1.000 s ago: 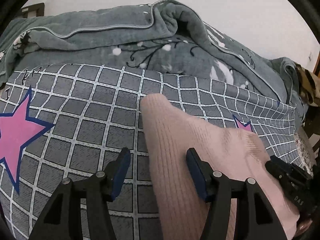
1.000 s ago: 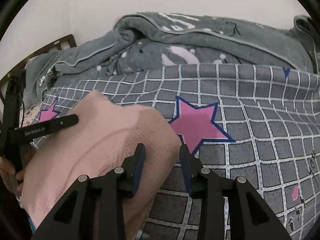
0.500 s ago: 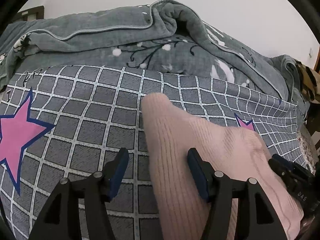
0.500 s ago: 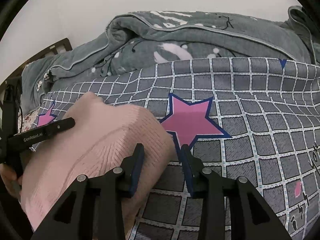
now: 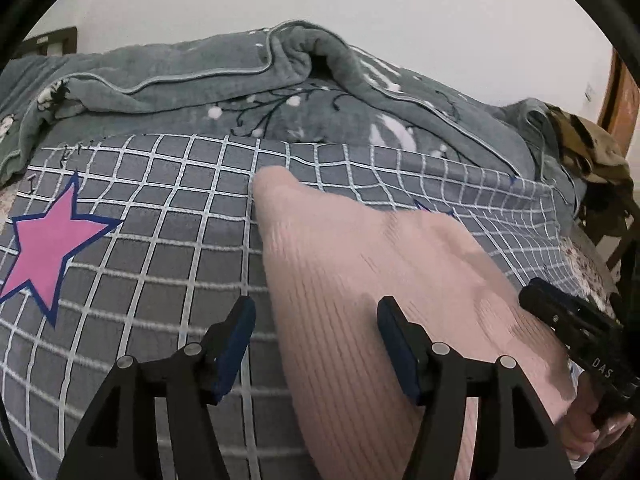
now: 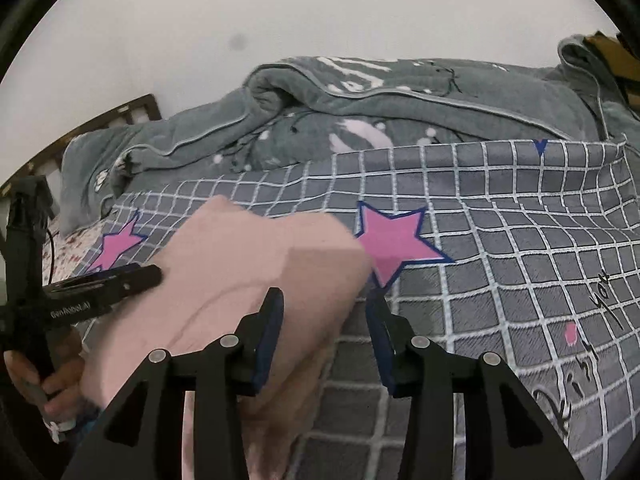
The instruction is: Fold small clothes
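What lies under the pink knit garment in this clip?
The pink knit garment lies on the grey checked bedspread, covering part of a pink star. Whether anything else sits beneath it is hidden by the knit.

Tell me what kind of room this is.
Most likely a bedroom: a bed with a grey checked sheet printed with pink stars, a rumpled grey blanket heaped against the wall, and a dark wooden bed frame at one end.

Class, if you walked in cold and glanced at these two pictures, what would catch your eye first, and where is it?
First, the pale pink ribbed garment lying mid-bed on the grey checked sheet. Next, the bright pink star printed on the sheet to its left in the left view. Behind them, a rumpled grey blanket is heaped along the white wall.
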`<action>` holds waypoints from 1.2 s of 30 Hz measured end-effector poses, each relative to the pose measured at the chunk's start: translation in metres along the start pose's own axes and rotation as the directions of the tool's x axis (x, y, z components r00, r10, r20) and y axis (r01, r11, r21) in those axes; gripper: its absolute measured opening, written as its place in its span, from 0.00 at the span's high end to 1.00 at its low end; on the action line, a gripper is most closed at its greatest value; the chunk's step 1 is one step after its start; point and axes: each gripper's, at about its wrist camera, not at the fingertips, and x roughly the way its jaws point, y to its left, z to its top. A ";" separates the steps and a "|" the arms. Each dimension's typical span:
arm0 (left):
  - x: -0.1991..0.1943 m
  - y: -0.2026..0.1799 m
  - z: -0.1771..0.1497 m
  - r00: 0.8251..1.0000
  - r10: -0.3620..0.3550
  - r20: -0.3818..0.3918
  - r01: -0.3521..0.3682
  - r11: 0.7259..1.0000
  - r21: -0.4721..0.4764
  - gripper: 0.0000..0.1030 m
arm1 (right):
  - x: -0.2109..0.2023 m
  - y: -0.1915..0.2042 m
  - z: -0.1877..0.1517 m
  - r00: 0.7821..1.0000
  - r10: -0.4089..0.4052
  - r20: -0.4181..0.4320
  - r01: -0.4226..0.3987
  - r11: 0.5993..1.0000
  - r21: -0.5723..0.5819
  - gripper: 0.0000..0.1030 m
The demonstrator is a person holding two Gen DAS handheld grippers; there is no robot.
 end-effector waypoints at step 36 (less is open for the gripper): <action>-0.265 -0.099 -0.088 0.974 0.171 0.150 -0.178 0.983 0.037 0.06 | -0.266 0.053 -0.079 0.985 -0.163 0.061 0.164 0.986 -0.009 0.01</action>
